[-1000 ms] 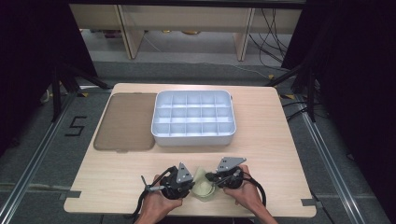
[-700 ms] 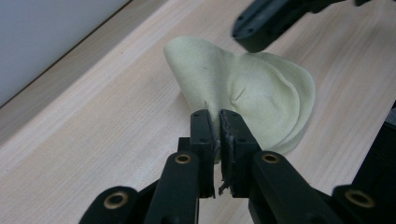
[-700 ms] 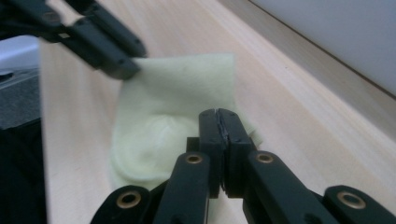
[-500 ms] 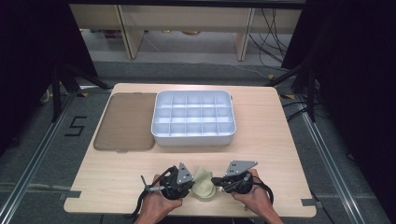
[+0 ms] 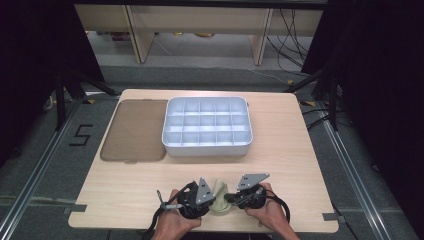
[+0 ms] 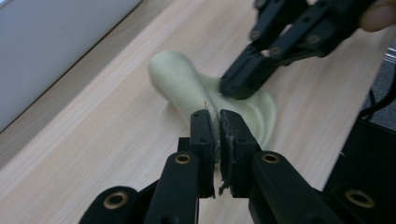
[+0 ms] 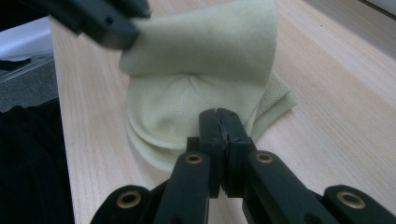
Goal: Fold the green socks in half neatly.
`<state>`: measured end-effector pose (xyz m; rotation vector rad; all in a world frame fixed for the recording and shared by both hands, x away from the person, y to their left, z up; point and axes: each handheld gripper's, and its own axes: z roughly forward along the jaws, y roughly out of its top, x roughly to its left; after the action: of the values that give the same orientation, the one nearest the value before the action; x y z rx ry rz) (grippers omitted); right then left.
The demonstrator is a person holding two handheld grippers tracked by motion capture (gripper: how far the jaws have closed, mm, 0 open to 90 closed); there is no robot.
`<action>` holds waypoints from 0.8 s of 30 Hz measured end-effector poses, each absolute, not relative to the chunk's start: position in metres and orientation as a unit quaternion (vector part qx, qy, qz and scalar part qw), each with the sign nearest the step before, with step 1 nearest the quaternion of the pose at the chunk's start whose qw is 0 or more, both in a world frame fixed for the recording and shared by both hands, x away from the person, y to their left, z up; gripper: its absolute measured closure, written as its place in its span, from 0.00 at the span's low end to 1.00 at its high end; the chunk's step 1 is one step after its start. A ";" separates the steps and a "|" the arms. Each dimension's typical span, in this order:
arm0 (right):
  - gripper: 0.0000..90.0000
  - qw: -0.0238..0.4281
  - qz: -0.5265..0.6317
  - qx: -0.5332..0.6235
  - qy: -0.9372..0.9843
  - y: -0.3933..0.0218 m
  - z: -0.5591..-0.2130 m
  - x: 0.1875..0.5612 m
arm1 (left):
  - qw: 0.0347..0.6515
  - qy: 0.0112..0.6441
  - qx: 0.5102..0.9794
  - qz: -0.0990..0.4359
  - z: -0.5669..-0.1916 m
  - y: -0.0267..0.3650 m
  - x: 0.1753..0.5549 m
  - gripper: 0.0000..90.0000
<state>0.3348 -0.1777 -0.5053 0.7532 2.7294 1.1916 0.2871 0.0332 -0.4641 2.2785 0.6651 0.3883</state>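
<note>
Pale yellow-green sock (image 5: pixel 219 196) sits at the near edge of the table (image 5: pixel 300 150), long axis running from the person toward the white compartment tray (image 5: pixel 207 126). Left gripper (image 5: pixel 209 201) and right gripper (image 5: pixel 229 198) are both clamped on it. Floor marking "5" (image 5: pixel 80 135) at left.

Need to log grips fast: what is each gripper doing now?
Left gripper: shut on the pale green sock.
Right gripper: shut on the same sock.
</note>
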 end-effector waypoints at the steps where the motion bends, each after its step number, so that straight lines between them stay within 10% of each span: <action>1: 1.00 0.036 0.389 0.246 0.887 -0.178 -0.505 0.335 | 0.362 0.254 0.885 0.148 -0.464 0.030 0.285 0.93; 24: 0.99 0.070 0.436 0.286 0.850 -0.206 -0.486 0.342 | 0.350 0.213 0.902 0.135 -0.494 0.006 0.283 0.92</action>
<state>0.3421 -0.2064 -0.4856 0.8617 2.5576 1.3129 0.2834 0.0056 -0.4937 2.3376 0.5518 0.3505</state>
